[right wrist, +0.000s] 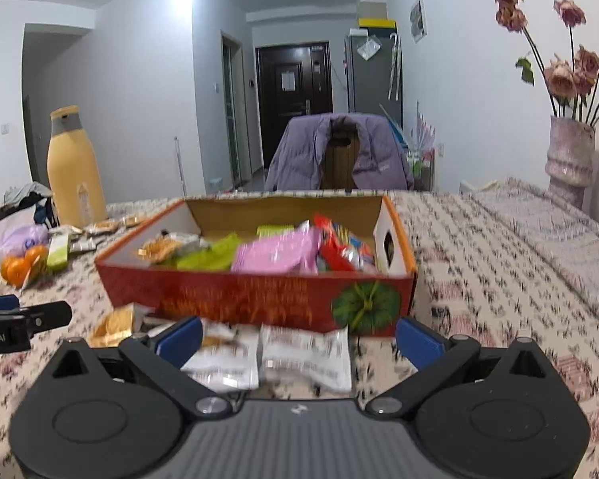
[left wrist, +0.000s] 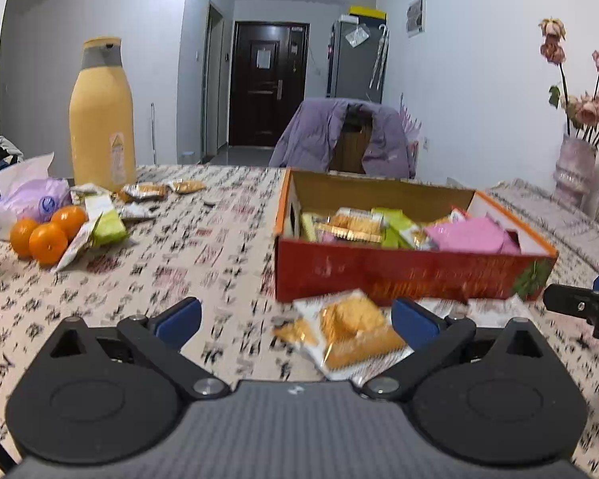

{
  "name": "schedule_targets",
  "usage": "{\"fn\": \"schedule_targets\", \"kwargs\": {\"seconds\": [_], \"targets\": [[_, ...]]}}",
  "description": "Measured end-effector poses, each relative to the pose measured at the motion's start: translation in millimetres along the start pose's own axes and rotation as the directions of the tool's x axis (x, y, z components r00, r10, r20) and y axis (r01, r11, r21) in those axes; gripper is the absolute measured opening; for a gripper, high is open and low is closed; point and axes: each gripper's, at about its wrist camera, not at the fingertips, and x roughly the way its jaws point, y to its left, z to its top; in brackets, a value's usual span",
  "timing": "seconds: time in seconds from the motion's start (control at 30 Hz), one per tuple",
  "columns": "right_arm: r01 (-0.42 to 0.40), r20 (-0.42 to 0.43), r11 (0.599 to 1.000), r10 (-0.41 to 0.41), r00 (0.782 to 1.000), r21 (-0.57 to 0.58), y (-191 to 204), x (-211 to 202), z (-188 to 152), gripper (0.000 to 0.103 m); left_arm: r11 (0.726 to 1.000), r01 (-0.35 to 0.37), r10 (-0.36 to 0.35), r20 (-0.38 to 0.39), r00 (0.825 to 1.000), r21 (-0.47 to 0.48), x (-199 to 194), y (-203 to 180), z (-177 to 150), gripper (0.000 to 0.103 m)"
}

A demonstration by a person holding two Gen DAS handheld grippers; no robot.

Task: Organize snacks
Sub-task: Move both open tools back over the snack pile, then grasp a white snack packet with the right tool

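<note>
- The left gripper (left wrist: 295, 319) has its jaws spread wide, holding nothing; its blue pads sit to either side of a clear-wrapped golden cracker packet (left wrist: 349, 333) lying on the desk, without touching it.
- The right gripper (right wrist: 299, 339) also has its jaws wide apart and empty, above two white foil snack packets (right wrist: 267, 355) lying side by side on the desk just in front of the box.
- The red open-topped cardboard box (right wrist: 255, 299) stands mid-desk just beyond both grippers, with orange rim and a green printed motif at its right front corner.
- Inside it lie mixed snacks: pink packets (right wrist: 277, 253), green packets (right wrist: 211, 253), cracker packets (left wrist: 353, 225) and red wrappers (right wrist: 333, 247).
- More loose snack packets (left wrist: 139, 199) lie scattered at the far left of the desk, beside three oranges (left wrist: 44, 235).
- A tall yellow bottle with a grey collar (left wrist: 102, 115) stands behind them.
- The desk (left wrist: 203, 247) is covered by a cloth with a black and pink pattern.
- A chair draped with a purple jacket (right wrist: 337, 153) stands at the far edge.
- A vase of dried pink roses (right wrist: 569, 155) sits far right.
</note>
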Motion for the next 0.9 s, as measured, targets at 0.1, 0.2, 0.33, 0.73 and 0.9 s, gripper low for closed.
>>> {"fn": "schedule_targets", "kwargs": {"seconds": [0.1,0.2,0.33,0.73,0.9], "targets": [[-0.006,-0.026,1.000,0.006,1.000,-0.005,3.3,0.1,-8.0,0.103,1.000,0.008,-0.008,-0.024,1.000,-0.003,2.9,5.3,-9.5,0.103],[-0.017,-0.044,1.000,0.016,0.999,-0.025,9.2,3.0,-11.0,0.103,1.000,0.011,-0.011,-0.036,0.999,-0.005,5.7,9.1,-15.5,0.103],[-0.037,-0.073,0.999,0.035,0.997,-0.034,17.4,10.1,-11.3,0.103,1.000,0.019,-0.019,-0.046,0.999,-0.003,9.5,9.9,-20.9,0.103],[-0.099,-0.172,0.985,0.073,0.982,-0.143,53.7,48.0,4.3,0.089,1.000,0.022,-0.022,-0.030,0.999,-0.023,9.0,11.9,-26.1,0.103],[-0.111,-0.246,0.985,0.075,0.966,-0.135,63.6,72.4,2.9,0.085,0.999,0.030,-0.031,-0.028,0.999,-0.022,8.9,11.6,-26.2,0.103]]}}
